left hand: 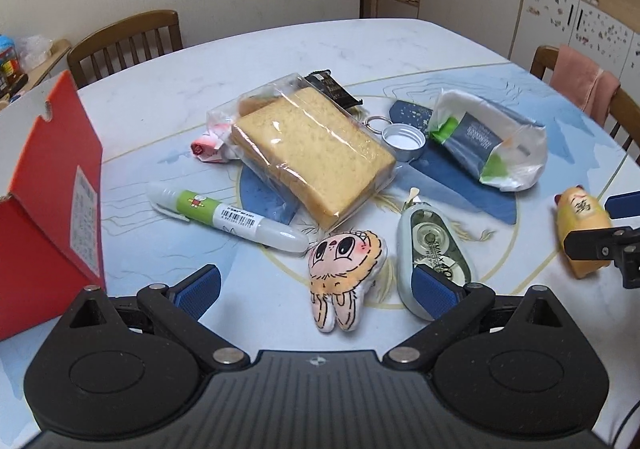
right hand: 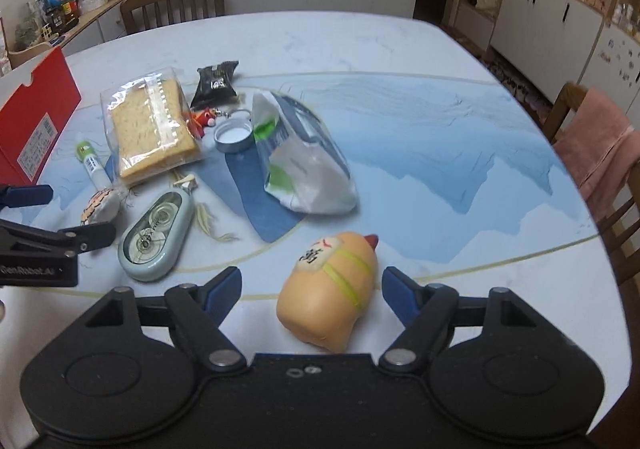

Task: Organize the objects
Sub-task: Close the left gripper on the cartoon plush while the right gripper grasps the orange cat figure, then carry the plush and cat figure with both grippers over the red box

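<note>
Two grippers hang over the table [right hand: 420, 61]. Left gripper [left hand: 316, 289]: fingers spread around the plush doll [left hand: 346, 269], untouched. Right gripper [right hand: 312, 289]: fingers spread, flanking the orange toy [right hand: 328, 289] without contact. Red box [left hand: 48, 189] at nine o'clock.

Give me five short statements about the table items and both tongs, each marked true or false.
1. The left tongs are clamped on the plush doll. False: they stand open, and the doll lies untouched between the tips.
2. The orange squishy toy lies between the right tongs, ungripped. True.
3. The jar lid lies open side up. True.
4. The wrapped bread sits inside the red box. False: it lies on the table.
5. The correction tape lies beside the plush doll. True.
</note>
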`<state>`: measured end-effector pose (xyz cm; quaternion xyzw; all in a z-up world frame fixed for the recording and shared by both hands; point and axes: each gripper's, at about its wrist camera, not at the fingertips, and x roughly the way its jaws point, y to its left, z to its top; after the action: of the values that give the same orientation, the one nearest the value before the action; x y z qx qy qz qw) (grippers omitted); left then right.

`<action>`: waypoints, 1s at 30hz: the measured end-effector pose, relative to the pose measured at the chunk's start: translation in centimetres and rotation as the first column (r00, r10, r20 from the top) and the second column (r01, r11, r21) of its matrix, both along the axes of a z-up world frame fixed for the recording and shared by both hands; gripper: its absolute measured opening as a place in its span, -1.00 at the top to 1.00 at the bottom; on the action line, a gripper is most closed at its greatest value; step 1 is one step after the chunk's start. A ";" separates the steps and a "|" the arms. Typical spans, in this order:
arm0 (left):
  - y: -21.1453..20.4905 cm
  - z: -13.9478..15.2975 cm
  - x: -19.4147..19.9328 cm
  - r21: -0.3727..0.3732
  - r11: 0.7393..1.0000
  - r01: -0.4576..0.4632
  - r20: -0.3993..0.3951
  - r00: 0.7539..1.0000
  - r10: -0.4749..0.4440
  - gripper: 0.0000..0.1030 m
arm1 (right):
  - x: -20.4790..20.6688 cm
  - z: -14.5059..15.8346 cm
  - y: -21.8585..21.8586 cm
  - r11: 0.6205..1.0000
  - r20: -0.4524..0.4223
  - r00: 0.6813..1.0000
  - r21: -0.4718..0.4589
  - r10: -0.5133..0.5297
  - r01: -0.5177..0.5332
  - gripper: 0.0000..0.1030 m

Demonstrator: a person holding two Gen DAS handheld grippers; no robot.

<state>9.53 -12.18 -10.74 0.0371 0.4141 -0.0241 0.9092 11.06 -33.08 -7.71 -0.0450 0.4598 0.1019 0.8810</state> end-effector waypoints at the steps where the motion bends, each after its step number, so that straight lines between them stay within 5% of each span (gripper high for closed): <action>1: -0.1 -0.2 0.2 0.004 1.000 0.006 0.001 1.000 -0.006 -0.98 | 0.2 -0.2 -0.1 1.000 -0.010 1.000 0.004 -0.010 0.010 -0.48; 6: 0.0 -0.4 0.9 -0.020 1.000 0.005 0.000 1.000 -0.005 -0.80 | 1.3 -1.0 -0.6 0.998 -0.051 0.997 0.019 -0.059 0.060 -0.48; 13: 0.2 -0.4 1.4 -0.074 0.997 -0.007 -0.038 0.999 0.004 -0.11 | 1.9 -1.7 -0.9 0.996 -0.094 0.993 0.040 -0.070 0.074 -0.29; 19: 0.0 -0.6 1.0 -0.070 0.998 -0.004 -0.054 0.999 0.001 0.25 | 2.1 -1.8 -1.2 0.995 -0.105 0.991 0.041 -0.082 0.087 -0.12; 30: -0.6 0.4 0.2 -0.063 0.998 -0.019 -0.034 0.999 0.017 0.35 | 1.4 -0.9 -1.6 0.996 -0.084 0.996 0.078 -0.043 0.049 0.04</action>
<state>9.70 -12.76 -10.32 0.0039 0.4285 -0.0295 0.9031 12.47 -34.72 -8.63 0.0051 0.4923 0.1015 0.8645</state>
